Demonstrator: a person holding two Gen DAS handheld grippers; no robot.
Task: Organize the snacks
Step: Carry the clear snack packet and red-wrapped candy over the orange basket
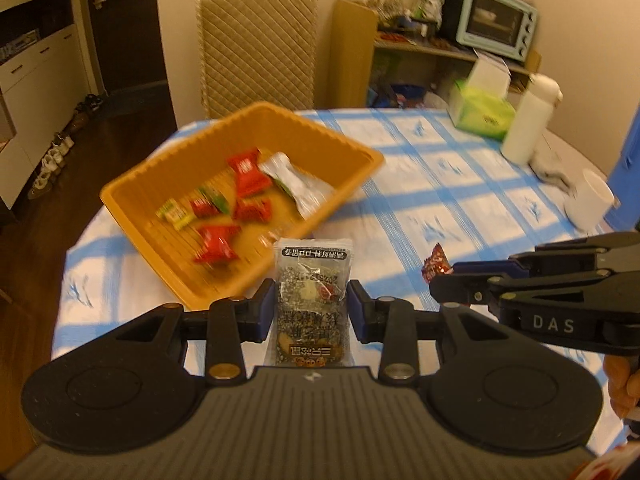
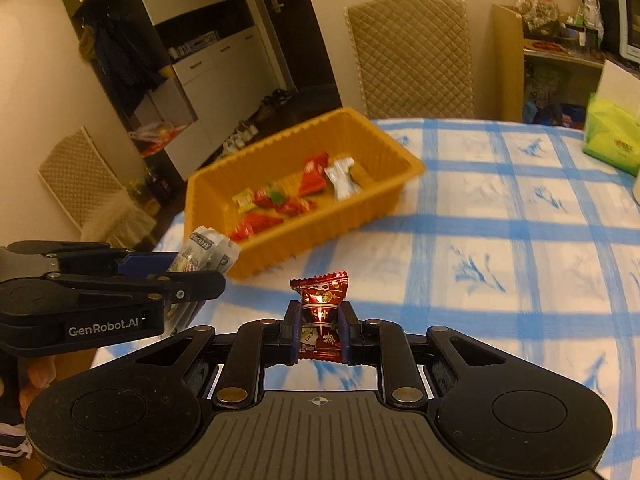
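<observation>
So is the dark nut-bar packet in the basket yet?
Out. The dark nut-bar packet is clamped in the left hand-held gripper, short of the orange basket.

Both grippers are black plastic with blue-padded fingers point(image 1: 264, 312), brass rivets and white lettering.

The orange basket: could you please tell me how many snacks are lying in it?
7, though blur may hide some in the orange basket: two at the far end, four mid-floor, one at the near end.
</observation>
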